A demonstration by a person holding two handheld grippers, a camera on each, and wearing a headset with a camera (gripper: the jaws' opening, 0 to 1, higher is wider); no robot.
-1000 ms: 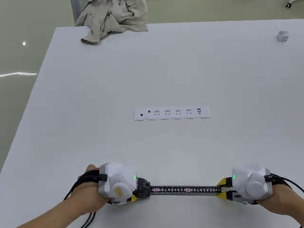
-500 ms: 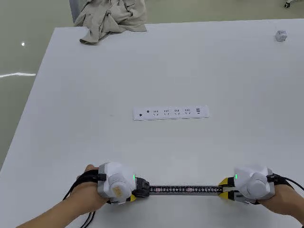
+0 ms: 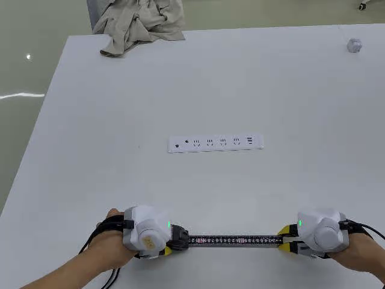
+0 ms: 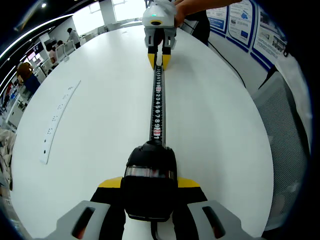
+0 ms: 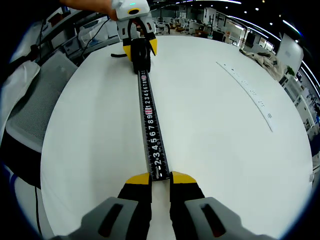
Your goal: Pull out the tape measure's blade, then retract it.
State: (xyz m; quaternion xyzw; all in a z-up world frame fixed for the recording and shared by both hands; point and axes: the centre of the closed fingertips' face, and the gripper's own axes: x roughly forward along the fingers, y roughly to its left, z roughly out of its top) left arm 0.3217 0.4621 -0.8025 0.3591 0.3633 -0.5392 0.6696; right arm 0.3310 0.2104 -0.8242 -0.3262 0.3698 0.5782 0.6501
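Observation:
A black tape measure case (image 4: 150, 175) sits between the yellow-tipped jaws of my left gripper (image 4: 150, 182), which is shut on it. In the head view that case (image 3: 178, 240) is at the near left of the white table. Its blade (image 3: 233, 241) runs flat to the right, black with white numbers, to my right gripper (image 3: 284, 239). The right gripper view shows the blade (image 5: 150, 125) stretching away from my right gripper (image 5: 160, 177), whose yellow tips are shut on the blade's end. Far along it the left gripper (image 5: 139, 47) holds the case (image 5: 139, 62).
A white power strip (image 3: 215, 143) lies across the middle of the table (image 3: 120, 120). A crumpled beige cloth (image 3: 141, 23) hangs over the far left edge. A small grey object (image 3: 354, 45) rests at the far right. The near table edge is close behind both hands.
The right gripper has moved slightly further right, drawing a little more blade out of the case. The left gripper has stayed nearly still.

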